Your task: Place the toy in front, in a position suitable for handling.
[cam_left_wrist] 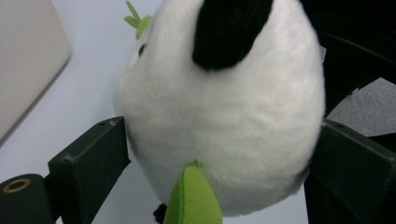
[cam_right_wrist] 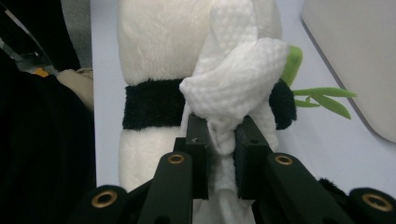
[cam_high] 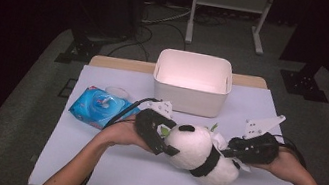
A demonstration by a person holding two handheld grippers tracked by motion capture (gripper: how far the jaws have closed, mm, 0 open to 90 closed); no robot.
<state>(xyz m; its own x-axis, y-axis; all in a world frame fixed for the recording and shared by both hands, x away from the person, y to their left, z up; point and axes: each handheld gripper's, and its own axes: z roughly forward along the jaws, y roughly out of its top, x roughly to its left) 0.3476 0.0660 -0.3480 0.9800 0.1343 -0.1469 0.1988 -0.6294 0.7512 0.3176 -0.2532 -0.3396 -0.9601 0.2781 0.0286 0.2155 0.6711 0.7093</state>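
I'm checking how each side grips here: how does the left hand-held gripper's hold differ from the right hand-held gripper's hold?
The left hand-held gripper has its jaws spread wide around the plush panda, clamping its round white head; the right hand-held gripper has its jaws nearly closed, pinching a crumpled white wipe. The left grips the toy itself; the right presses the wipe against the panda's body by the black band. Both are shut on something, meeting at the same toy above the table.

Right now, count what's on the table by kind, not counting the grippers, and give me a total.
Plush panda: 1
White wipe pinched in the right gripper: 1
Blue wipes pack: 1
White bin: 1
Total: 4
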